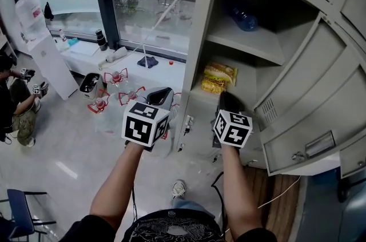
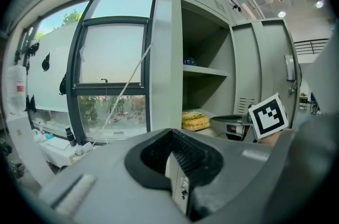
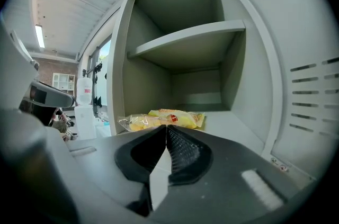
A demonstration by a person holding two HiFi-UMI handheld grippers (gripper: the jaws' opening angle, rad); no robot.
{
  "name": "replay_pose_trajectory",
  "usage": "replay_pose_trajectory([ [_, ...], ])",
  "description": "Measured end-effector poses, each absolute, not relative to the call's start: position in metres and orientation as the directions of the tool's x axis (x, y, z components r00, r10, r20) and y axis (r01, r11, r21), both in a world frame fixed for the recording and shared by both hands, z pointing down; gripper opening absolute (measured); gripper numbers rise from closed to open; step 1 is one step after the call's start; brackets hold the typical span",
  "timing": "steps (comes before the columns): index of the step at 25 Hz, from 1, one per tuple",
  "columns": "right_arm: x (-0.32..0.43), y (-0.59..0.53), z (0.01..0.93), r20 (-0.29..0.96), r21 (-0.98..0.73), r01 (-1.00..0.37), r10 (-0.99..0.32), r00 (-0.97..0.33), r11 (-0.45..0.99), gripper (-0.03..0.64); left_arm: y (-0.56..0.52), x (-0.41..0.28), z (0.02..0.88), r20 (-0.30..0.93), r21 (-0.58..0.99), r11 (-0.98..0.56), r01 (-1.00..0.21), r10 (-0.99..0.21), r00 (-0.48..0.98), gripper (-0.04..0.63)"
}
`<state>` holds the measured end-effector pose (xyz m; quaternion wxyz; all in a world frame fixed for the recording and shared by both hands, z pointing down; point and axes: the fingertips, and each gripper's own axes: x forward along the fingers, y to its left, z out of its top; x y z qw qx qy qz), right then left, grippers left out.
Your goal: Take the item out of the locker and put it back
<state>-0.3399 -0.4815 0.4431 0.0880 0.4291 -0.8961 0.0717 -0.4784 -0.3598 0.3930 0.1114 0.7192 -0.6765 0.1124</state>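
Yellow snack packets [image 1: 217,78] lie on the lower shelf of the open grey locker [image 1: 197,35]; they also show in the left gripper view [image 2: 195,120] and the right gripper view [image 3: 164,118]. My right gripper [image 1: 226,96] is shut and empty, its tip [image 3: 166,126] just in front of the shelf edge, short of the packets. My left gripper [image 1: 162,92] is outside the locker to the left of its side wall, its jaws [image 2: 170,132] closed together with nothing between them. A blue bottle [image 1: 245,19] lies on the upper shelf.
The locker door [image 1: 303,115] stands swung open at the right. A window [image 2: 111,59] and a low white ledge [image 1: 143,66] lie to the left. On the floor are a black bin [image 1: 90,84] and red-and-white parts [image 1: 114,78]. A person [image 1: 14,103] sits far left.
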Motion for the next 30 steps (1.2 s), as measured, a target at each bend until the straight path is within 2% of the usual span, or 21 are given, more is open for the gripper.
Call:
replay_pose_trajectory([
  [18,-0.340,-0.478,0.458,0.289,-0.018,-0.764,-0.728,-0.621,0.645,0.062,-0.355,-0.477,0.396,0.316,0.014,-0.063,-0.998,-0.946,0.064,0.000],
  [30,-0.318,-0.437,0.433,0.243,-0.011,-0.761,-0.737,-0.631,0.648,0.064,-0.329,-0.467,0.388,0.302,0.014,-0.064,-0.998,-0.951,0.065,0.000],
])
